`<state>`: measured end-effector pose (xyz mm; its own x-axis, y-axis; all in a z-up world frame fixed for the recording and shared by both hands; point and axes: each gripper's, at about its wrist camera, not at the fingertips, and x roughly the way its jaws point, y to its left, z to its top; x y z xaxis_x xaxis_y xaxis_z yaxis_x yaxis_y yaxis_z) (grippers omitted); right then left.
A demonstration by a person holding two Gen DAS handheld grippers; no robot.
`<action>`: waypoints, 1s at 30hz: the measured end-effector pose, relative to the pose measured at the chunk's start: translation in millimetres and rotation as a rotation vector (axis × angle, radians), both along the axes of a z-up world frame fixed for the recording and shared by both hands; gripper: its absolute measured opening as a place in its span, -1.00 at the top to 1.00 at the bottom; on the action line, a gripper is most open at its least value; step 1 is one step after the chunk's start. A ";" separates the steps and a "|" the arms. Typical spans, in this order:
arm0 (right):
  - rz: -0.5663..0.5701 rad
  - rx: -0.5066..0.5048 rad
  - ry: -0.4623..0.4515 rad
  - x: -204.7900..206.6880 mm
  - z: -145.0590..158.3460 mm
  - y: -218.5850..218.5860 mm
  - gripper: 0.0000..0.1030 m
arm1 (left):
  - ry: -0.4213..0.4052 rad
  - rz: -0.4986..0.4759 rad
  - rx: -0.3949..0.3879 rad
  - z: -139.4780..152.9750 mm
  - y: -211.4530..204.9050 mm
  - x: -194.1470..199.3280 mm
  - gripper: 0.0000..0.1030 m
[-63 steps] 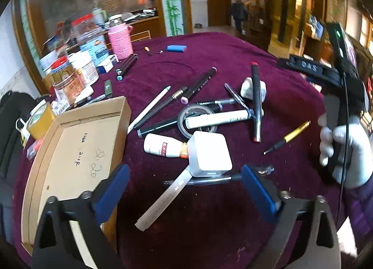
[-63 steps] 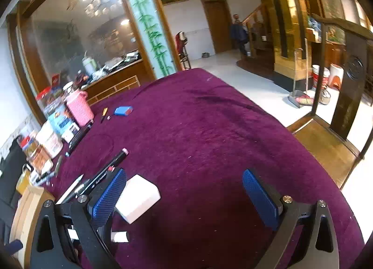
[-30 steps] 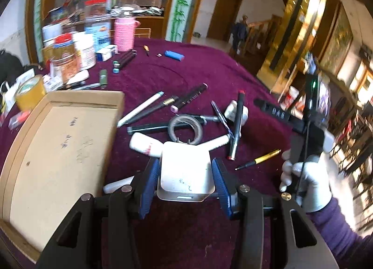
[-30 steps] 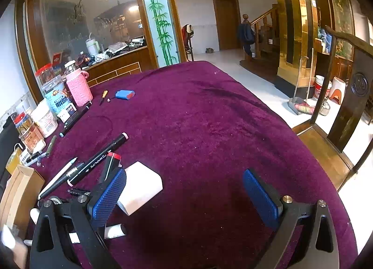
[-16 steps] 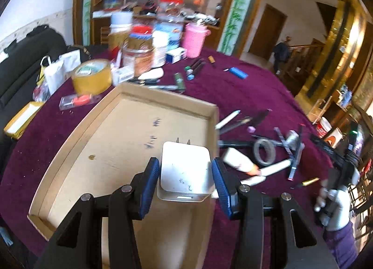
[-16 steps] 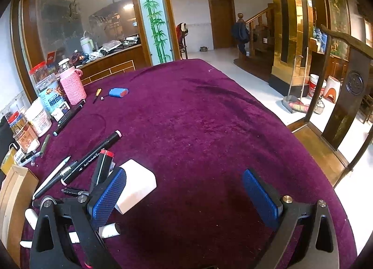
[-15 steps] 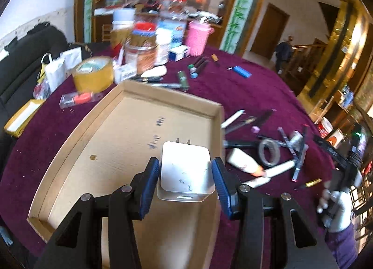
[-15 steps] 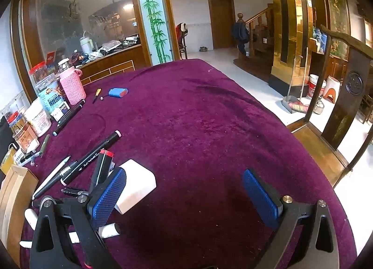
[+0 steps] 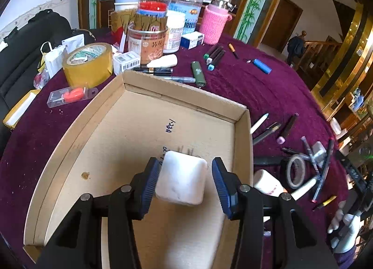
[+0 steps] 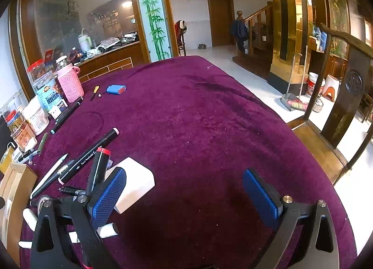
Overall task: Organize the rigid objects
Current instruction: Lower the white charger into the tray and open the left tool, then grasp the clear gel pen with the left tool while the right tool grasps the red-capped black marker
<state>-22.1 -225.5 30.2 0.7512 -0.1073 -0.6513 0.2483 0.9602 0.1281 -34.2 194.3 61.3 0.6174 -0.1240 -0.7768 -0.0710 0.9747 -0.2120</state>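
Task at an early stage, judging from the layout: cardboard tray [image 9: 70,159] in the centre-left of the left wrist view contains only 1 item, the white charger block [image 9: 181,179], low in the frame over the tray floor near the tray's right wall. Still loose on the purple surface [image 10: 198,129], right of the tray: pens and markers [image 9: 288,127], tape ring [image 9: 296,171], white tube [image 9: 267,181], yellow pen [image 9: 325,202]. More loose items in the upper centre of that view: green lighter [image 9: 198,73], blue lighter [image 9: 262,66]. Left tongs [image 9: 184,181] slightly open around the charger block; a clear gap at the right pad, left pad close to or just touching the block, contact not resolvable. Block looks released or about to be, whether resting on the tray floor not certain. Right tongs [image 10: 184,195] wide open, holding nothing, hovering over bare surface at the bottom of the right wrist view; a white rectangular block [image 10: 135,185] lies just behind the left pad, with a red-capped marker [image 10: 99,166] at lower left. Remaining: nearly all loose items.
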 end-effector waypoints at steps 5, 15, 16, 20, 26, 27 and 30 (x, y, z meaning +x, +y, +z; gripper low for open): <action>0.002 0.024 0.007 1.2 -1.8 -3.6 -0.96 | -0.099 -0.008 0.012 33.9 -3.8 -43.8 -0.10; 0.248 0.244 0.071 -8.6 23.9 27.1 -0.29 | -0.263 -0.142 0.016 56.1 -29.9 -129.3 -0.45; 0.257 0.262 0.101 -4.9 20.2 31.7 -0.22 | -0.259 -0.162 0.012 52.7 -32.9 -130.4 -0.45; 0.255 0.299 0.169 4.6 5.2 48.3 -0.15 | -0.252 -0.208 0.017 45.3 -38.2 -135.7 -0.45; 0.200 0.250 0.201 20.4 -7.7 57.5 0.47 | -0.226 -0.232 0.023 35.2 -39.2 -141.2 -0.45; 0.209 0.285 0.211 20.7 -8.9 50.8 0.68 | -0.219 -0.234 0.020 33.6 -39.2 -140.4 -0.45; 0.219 0.323 0.206 13.5 -9.4 42.9 0.68 | -0.194 -0.248 0.012 27.9 -44.2 -138.7 -0.44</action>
<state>-8.6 -182.6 20.9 0.5847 0.2733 -0.7638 0.0952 0.9119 0.3992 -172.9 150.1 89.2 0.7063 -0.2805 -0.6500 0.2096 0.9598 -0.1864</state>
